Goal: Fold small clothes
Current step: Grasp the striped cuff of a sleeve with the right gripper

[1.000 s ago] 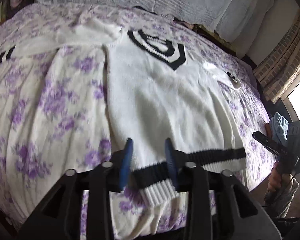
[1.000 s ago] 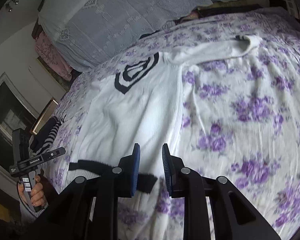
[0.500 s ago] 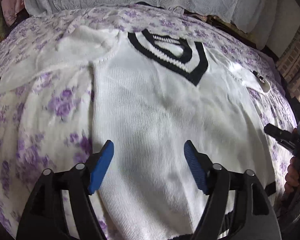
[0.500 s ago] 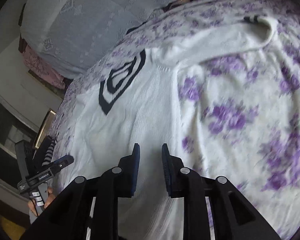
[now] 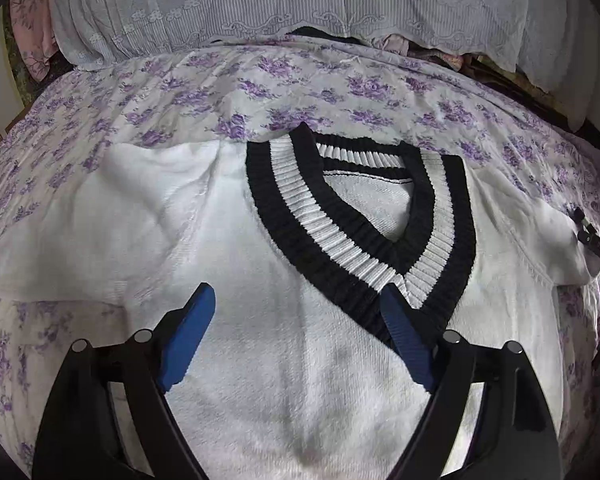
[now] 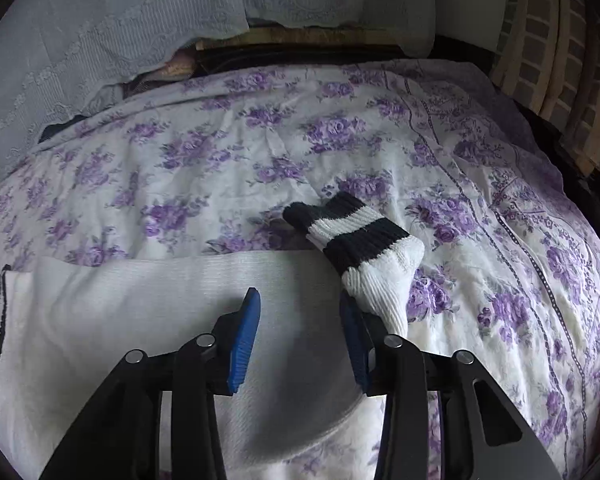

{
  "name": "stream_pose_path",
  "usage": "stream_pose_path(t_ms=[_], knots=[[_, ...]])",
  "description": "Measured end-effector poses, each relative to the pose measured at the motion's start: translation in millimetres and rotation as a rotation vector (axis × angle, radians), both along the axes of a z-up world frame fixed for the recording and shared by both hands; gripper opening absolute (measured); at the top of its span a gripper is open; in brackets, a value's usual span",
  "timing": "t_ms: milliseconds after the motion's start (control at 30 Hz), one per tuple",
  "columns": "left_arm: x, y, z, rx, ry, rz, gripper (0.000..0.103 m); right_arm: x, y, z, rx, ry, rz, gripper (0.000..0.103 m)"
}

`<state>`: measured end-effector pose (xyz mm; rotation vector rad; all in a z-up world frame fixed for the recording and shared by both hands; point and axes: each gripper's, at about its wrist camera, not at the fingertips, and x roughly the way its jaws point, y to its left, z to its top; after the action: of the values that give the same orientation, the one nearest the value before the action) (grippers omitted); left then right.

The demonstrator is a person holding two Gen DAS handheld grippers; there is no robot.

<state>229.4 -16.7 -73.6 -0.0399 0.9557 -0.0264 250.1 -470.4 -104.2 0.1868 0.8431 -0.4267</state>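
A white knitted sweater [image 5: 268,320] lies flat on the bed, with a black and white striped V-neck collar [image 5: 364,232]. My left gripper [image 5: 296,312] is open and empty, low over the chest just below the collar. My right gripper [image 6: 300,308] is open over the sweater's right sleeve [image 6: 148,292]. The sleeve's black and white striped cuff [image 6: 364,248] is folded up and lies against the right finger. Nothing is held between the jaws. The other gripper's tip shows at the right edge of the left wrist view [image 5: 596,240].
The sweater lies on a purple-flowered bedspread [image 5: 284,88], which also shows in the right wrist view [image 6: 480,220]. Pale lace-covered pillows [image 5: 284,0] stand along the back. A brick-patterned wall [image 6: 560,60] is at the far right.
My left gripper let go of the striped hem, opened and moved up to the collar. My right gripper opened and swung over to the right sleeve and its cuff.
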Motion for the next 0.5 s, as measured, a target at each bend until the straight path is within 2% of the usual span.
stream_pose_path(t_ms=[33, 133, 200, 267, 333, 400, 500], knots=[[5.1, -2.0, -3.9, -0.011, 0.018, -0.003, 0.086, -2.3, -8.2, -2.9, 0.030, -0.021, -0.019, 0.002], [15.8, -3.1, -11.9, -0.027, 0.037, -0.004, 0.091, -38.1, -44.3, 1.3, 0.279, -0.203, -0.095, 0.001], [15.8, 2.9, -18.6, -0.028, 0.019, 0.008, 0.094, -70.7, -67.6, -0.9, 0.362, -0.262, -0.198, 0.000], [15.8, 13.3, -30.7, -0.030, 0.032, 0.032, 0.096, -100.0, -90.1, -16.6, 0.487, -0.281, -0.288, 0.000], [16.3, 25.3, -33.0, -0.090, 0.052, 0.034, 0.096, -119.4, -102.2, -29.4, 0.620, -0.338, -0.293, 0.000], [14.3, 35.5, -24.8, -0.125, 0.034, 0.050, 0.096, -127.0, -100.9, -27.7, 0.654, -0.374, -0.301, 0.002], [14.2, 51.2, -15.1, -0.149, 0.009, 0.078, 0.096, -121.8, -98.7, -27.7, 0.680, -0.400, -0.290, 0.017]])
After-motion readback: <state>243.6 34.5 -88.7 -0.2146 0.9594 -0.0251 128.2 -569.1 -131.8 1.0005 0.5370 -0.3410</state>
